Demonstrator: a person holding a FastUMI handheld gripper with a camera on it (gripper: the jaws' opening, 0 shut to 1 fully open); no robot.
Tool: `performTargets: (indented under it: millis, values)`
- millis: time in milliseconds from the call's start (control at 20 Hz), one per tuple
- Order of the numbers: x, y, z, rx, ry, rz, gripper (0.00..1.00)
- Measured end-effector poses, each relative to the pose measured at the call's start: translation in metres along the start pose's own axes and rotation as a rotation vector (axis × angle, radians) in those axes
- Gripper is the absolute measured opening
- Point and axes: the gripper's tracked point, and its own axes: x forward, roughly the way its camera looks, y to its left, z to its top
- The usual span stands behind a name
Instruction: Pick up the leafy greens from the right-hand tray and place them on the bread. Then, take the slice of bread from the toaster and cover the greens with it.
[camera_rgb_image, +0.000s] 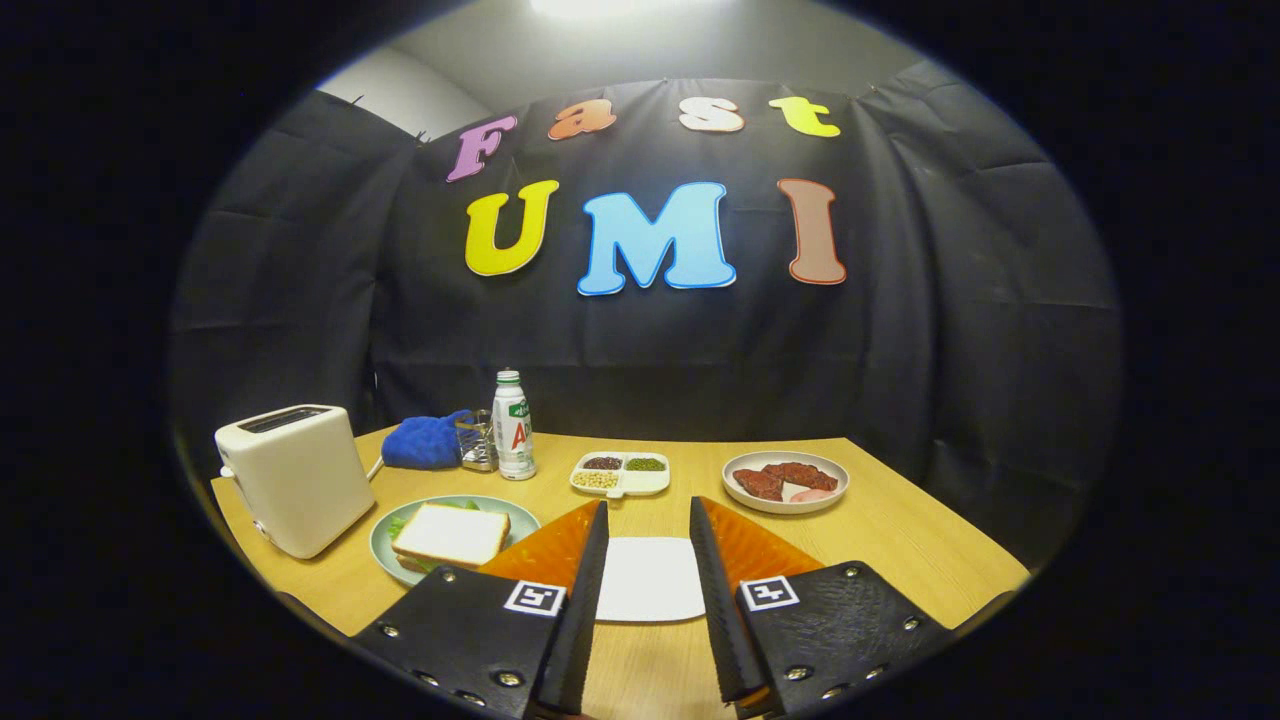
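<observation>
Ahead, the tongs (647, 560) stand parted and empty over a white tray (650, 580) on the tabletop (900, 540). At ten o'clock, a bread slice (450, 533) covers leafy greens (400, 524) on a green plate (515, 512), beside the toaster (295, 478) near the tabletop's edge.

The gripper (647, 560) hovers with jaws apart and empty over a white tray (650, 580) at the desk's (900, 540) near edge, with a bread slice (452, 533) covering greens (400, 522) on a plate (385, 545) beside the toaster (295, 475) at the left edge.
</observation>
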Motion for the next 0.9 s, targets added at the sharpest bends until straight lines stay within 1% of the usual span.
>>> performTargets:
  millis: [300, 400, 550, 700, 850, 900]
  values:
    - [-0.009, -0.047, -0.005, 0.052, 0.006, 0.026, 0.49]
    - [-0.011, -0.071, -0.005, 0.074, 0.005, 0.015, 0.49]
    - [-0.013, -0.115, 0.007, 0.032, -0.052, -0.039, 0.49]
    - [-0.010, -0.149, 0.011, 0.043, -0.067, -0.034, 0.49]
    - [-0.002, -0.195, 0.010, 0.007, -0.070, -0.046, 0.49]
    - [0.000, -0.207, 0.011, 0.000, -0.078, -0.039, 0.49]
